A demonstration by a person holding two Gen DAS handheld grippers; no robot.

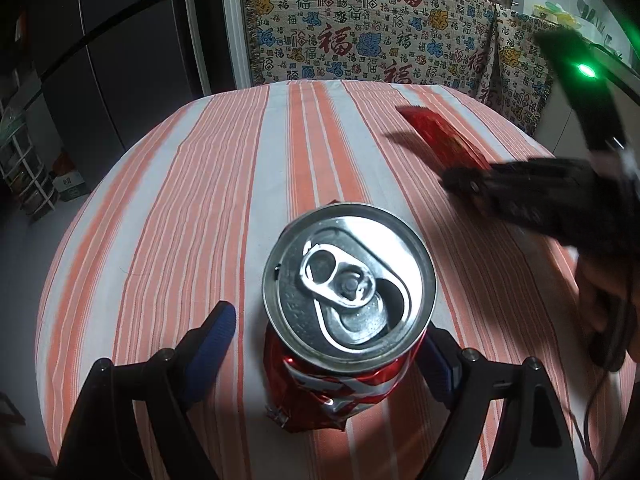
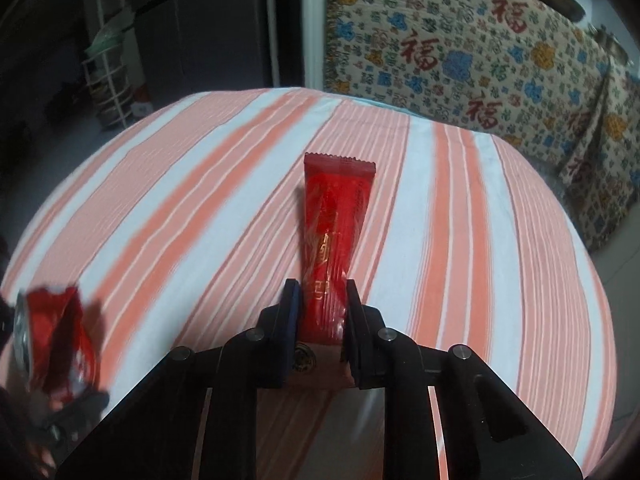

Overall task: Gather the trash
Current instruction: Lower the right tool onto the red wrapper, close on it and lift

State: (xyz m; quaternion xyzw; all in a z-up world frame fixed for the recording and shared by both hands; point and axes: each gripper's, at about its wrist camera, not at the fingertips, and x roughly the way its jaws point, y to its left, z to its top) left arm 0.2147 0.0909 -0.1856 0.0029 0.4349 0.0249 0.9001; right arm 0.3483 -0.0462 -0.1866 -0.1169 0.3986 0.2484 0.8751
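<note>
A crushed red soda can (image 1: 348, 312) with a silver top stands on the striped tablecloth (image 1: 200, 200). My left gripper (image 1: 326, 340) is open, its blue-padded fingers on either side of the can, the left one apart from it. My right gripper (image 2: 320, 304) is shut on a long red wrapper (image 2: 334, 220), which sticks out forward above the cloth. That gripper and wrapper (image 1: 440, 140) also show at the right of the left wrist view. The can (image 2: 56, 344) shows blurred at the left edge of the right wrist view.
The round table (image 2: 480, 240) is covered with an orange and white striped cloth. A patterned cloth (image 1: 360, 32) hangs over furniture behind the table. A dark fridge (image 1: 100, 60) and a white rack (image 1: 24, 160) stand at the left.
</note>
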